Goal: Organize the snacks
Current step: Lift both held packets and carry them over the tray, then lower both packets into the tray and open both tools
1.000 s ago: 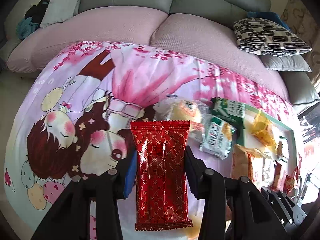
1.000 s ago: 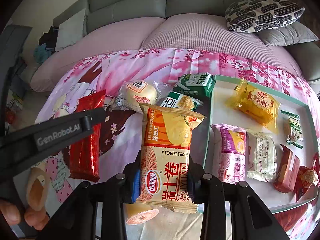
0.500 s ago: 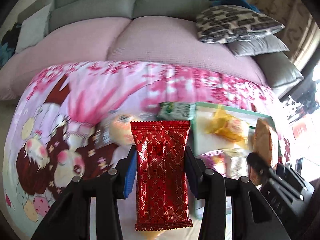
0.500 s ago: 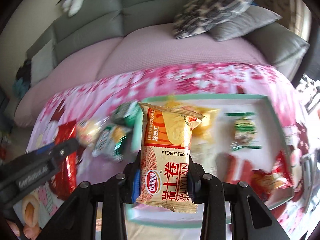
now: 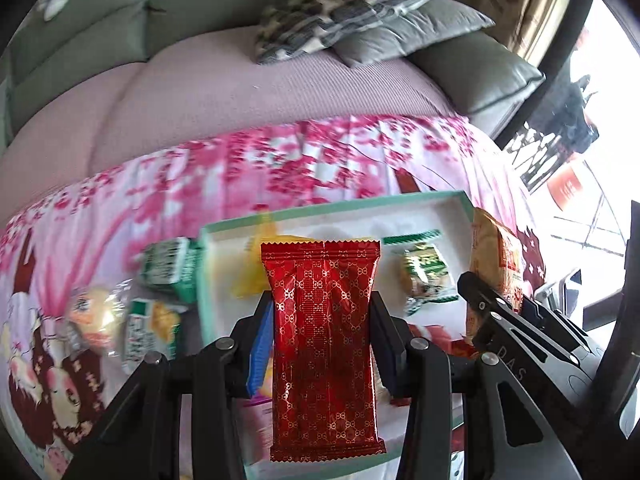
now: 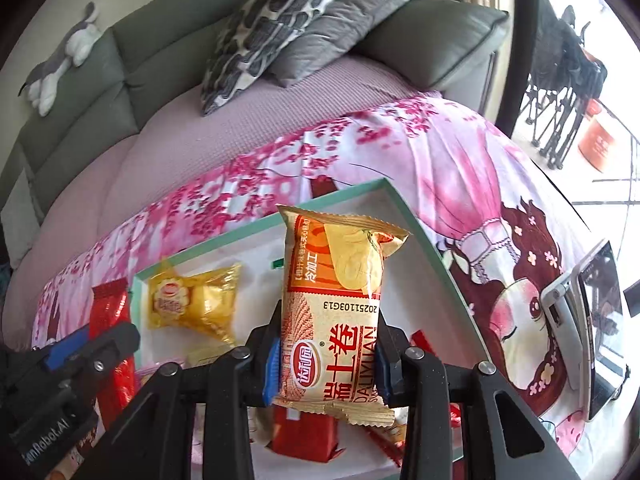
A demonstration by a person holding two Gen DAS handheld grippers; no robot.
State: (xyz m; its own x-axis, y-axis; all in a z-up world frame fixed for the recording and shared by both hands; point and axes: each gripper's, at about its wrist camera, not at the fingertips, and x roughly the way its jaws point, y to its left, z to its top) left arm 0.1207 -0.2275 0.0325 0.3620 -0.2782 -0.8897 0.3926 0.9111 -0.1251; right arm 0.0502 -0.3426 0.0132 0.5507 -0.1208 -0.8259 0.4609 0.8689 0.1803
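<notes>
My left gripper (image 5: 322,320) is shut on a red patterned snack packet (image 5: 323,344) and holds it above the white tray with a green rim (image 5: 320,210). My right gripper (image 6: 326,344) is shut on an orange Swiss-roll packet (image 6: 332,312), also above the tray (image 6: 256,226). The tray holds a yellow packet (image 6: 192,304), a green-and-white packet (image 5: 426,276) and red packets (image 6: 304,432). The right gripper with its packet (image 5: 494,264) shows at the right of the left wrist view. The left gripper and red packet (image 6: 110,320) show at the left of the right wrist view.
Green-and-white packets (image 5: 168,262) and a wrapped bun (image 5: 94,312) lie on the pink cartoon cloth (image 5: 280,168) left of the tray. A grey-green sofa with patterned cushions (image 6: 272,20) stands behind. A phone on a stand (image 6: 596,320) sits at the right.
Both grippers have swung to the right with their packets, from over the loose snacks on the cloth to over the tray.
</notes>
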